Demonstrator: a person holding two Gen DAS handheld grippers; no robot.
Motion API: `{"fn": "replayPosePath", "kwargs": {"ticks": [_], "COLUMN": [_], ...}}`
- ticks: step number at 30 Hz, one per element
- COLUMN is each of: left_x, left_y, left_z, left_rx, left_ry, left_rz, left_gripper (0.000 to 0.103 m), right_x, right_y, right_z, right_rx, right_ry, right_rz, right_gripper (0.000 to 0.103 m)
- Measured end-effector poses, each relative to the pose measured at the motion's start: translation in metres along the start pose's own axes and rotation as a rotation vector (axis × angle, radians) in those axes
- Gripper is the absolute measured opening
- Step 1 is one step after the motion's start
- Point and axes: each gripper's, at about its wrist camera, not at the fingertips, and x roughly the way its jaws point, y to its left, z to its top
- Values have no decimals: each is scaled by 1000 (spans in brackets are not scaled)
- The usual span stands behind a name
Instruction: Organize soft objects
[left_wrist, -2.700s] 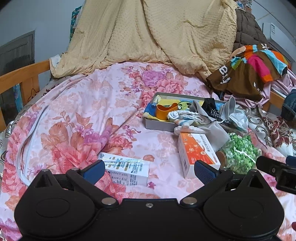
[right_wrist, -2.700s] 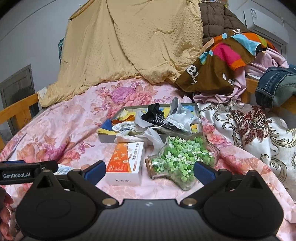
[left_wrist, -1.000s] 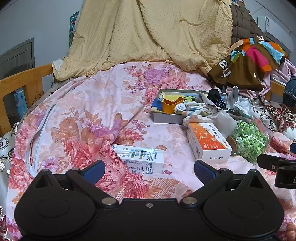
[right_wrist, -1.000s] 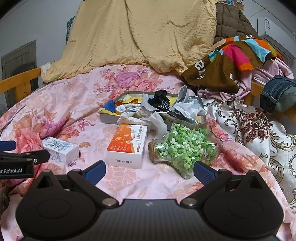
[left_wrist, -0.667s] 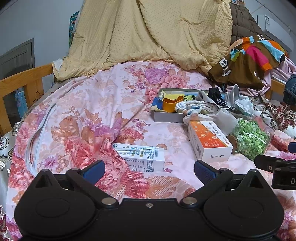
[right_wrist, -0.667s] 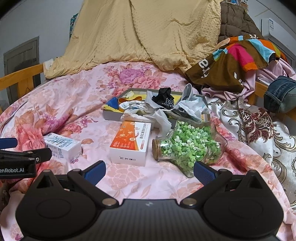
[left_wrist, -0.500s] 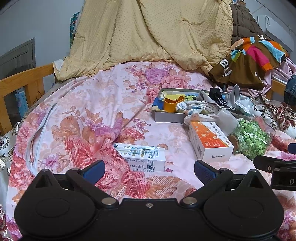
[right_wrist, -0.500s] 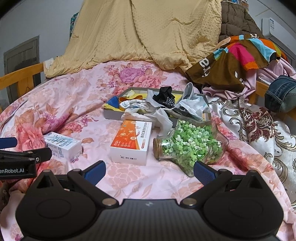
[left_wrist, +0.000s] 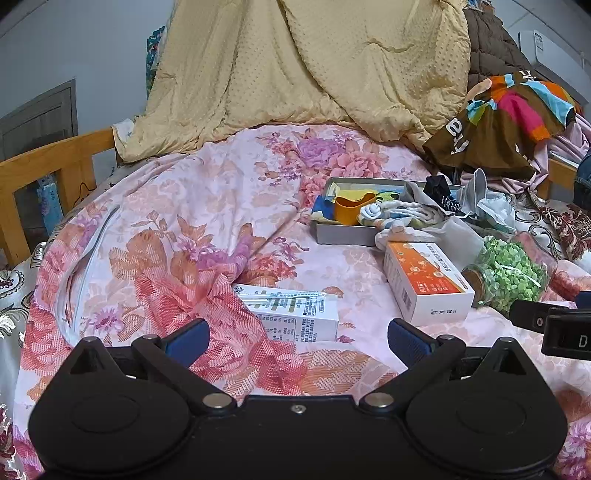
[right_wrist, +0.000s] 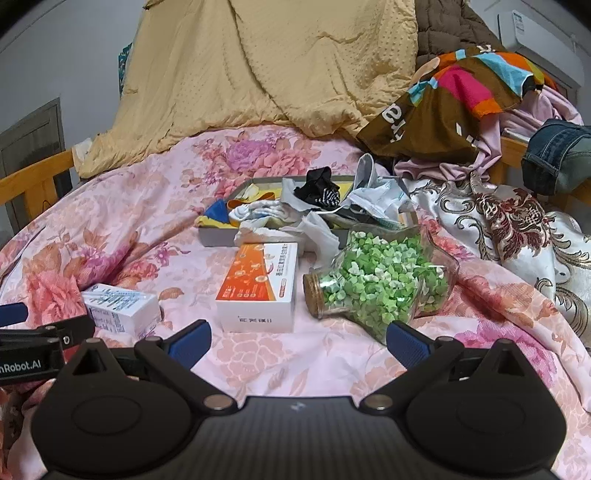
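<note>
Socks (right_wrist: 266, 216) and rags heaped in grey tray (right_wrist: 216, 236) mid-bed (behind orange box (right_wrist: 258, 284)); left hand-held gripper (left_wrist: 295, 338) and right hand-held gripper (right_wrist: 297, 339) both released, empty, low over the quilt.

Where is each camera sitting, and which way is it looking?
Left wrist: sits on the left gripper, low over the flowery bedspread, looking at the white box; its own open jaws show, plus the other gripper at the right edge.
Right wrist: sits on the right gripper, facing the orange box and jar of green bits; open jaws show.
Shared: both boxes, the jar, the grey tray of soft things.
</note>
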Motion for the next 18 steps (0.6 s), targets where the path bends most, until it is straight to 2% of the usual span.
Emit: {"fn": "replayPosePath", "kwargs": {"ticks": [18], "left_x": [0], "left_y": [1], "left_z": [-1], "left_rx": [1], "left_ry": [0], "left_rz": [1], "left_gripper": [102], "right_x": [2], "right_y": [3], "right_z": [0], "right_rx": [-9], "right_ry": [12], "right_rz": [-9], "right_gripper": [103]}}
